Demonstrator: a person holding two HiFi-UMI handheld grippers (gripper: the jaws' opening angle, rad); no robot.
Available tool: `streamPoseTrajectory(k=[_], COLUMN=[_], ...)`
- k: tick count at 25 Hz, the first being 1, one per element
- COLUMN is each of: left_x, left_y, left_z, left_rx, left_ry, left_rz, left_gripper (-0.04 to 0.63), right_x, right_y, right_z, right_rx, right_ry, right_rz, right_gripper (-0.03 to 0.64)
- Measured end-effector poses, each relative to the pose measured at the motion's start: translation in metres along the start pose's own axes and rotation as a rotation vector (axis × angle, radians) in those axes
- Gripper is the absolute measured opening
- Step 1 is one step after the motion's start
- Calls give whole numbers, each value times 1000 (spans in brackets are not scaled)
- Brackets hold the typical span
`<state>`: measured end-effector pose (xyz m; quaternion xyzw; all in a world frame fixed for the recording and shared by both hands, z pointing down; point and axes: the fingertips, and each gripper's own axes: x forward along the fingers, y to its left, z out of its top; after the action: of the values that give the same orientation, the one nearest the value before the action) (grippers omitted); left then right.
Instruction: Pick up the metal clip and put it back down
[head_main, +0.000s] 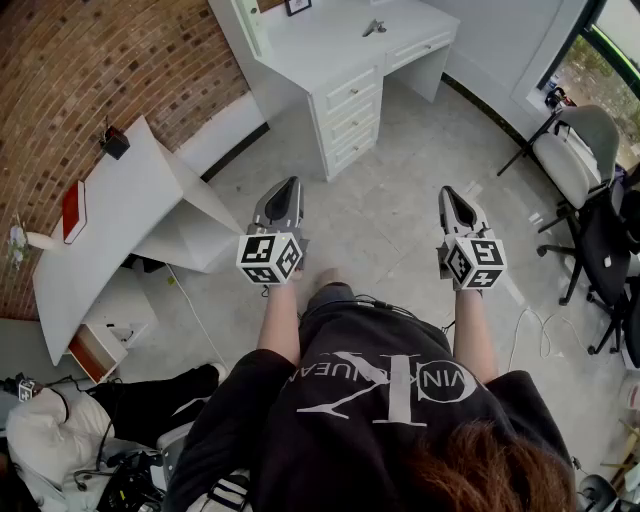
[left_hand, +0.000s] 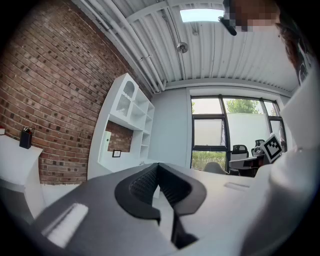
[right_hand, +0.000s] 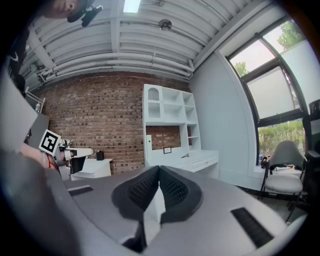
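The small grey metal clip (head_main: 373, 28) lies on the top of the white table with drawers (head_main: 320, 45), far ahead of both tools and well apart from them. The left hand-held gripper (head_main: 292, 183) has its jaws closed together, the ribbed pads meet at the tips and nothing is between them. The right hand-held gripper (head_main: 446, 190) is in the same state, closed and empty.

I judge that the step in hand is the approach. To do it well, the person should first come near to the table, then open one hand-held gripper wide before it goes down, and place the jaws across the narrow side of the clip.

In the head view the long axis of the clip seems to run slantwise on the table. The clip is too small to tell which end points forward.
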<state>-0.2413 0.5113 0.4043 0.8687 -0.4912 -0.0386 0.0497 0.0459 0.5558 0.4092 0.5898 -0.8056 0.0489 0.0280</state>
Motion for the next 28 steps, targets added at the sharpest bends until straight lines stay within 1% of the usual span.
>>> streamPoseTrajectory(k=[4,13,18,24,28], left_x=[2,3,0,4,25], left_y=[-7,-7,-9,-7,-6], left_z=[0,0,-9,-9,-5], left_rx=[5,-5,-11,-21,-24], left_ry=[-5,-4,18,23,20], left_rz=[-4,3,20,31,21], left_gripper=[9,9,11,9,10], right_x=[-3,-5,-14,-19,-8], right_y=[-5,-7,-13,-32,-46], right_z=[0,-1,-8,-13,-9], right_rx=[7,3,-2,31,37], right_ry=[-6,-2,19,16,7], right_rz=[-6,-8,-9,-47,-75], right_gripper=[15,14,14,14,15])
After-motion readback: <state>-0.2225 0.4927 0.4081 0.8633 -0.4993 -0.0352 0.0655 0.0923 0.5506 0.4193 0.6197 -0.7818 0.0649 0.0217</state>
